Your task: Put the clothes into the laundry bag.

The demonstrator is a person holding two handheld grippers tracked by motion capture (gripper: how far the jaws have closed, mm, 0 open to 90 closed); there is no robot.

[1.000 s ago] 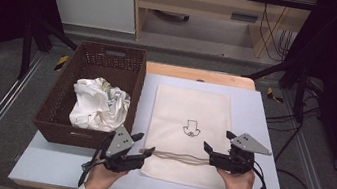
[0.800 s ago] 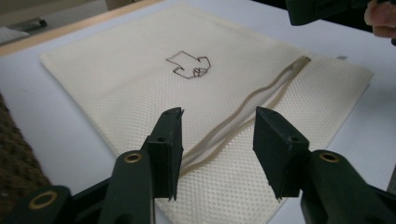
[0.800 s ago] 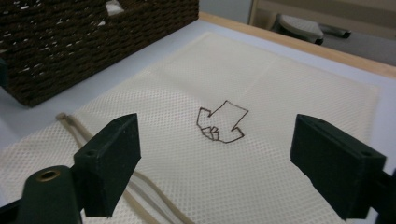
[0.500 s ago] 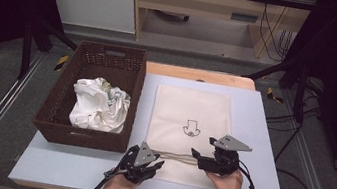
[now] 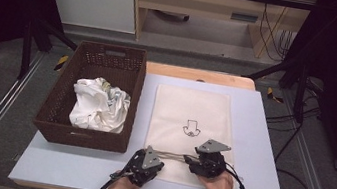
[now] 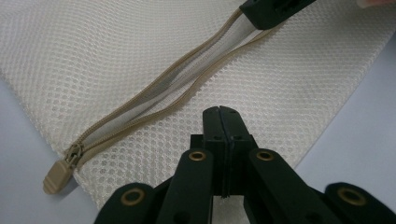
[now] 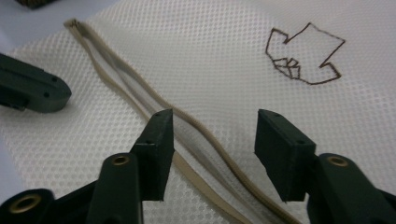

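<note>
A cream mesh bag (image 5: 190, 105) with a drawn arrow (image 5: 191, 127) lies flat on the table. Its zipper (image 6: 154, 95) near the front edge is open, with the tan pull (image 6: 58, 171) at the end nearest my left gripper. My left gripper (image 6: 221, 111) is shut, its tips resting on the mesh just below the zipper; I see no cloth between the jaws. My right gripper (image 7: 212, 119) is open over the zipper (image 7: 140, 93), with the zipper's far edge running between its jaws. In the high view the left gripper (image 5: 160, 160) and right gripper (image 5: 191, 160) point at each other.
A brown wicker basket (image 5: 81, 137) stands to the left of the bag and holds crumpled white clothes (image 5: 99, 104). Bare pale table (image 5: 261, 138) lies to the right of the bag. Black frame bars and cables surround the table.
Both grippers have closed in on the zipper: the left one moved right, and the right one moved left and toward the front edge.
</note>
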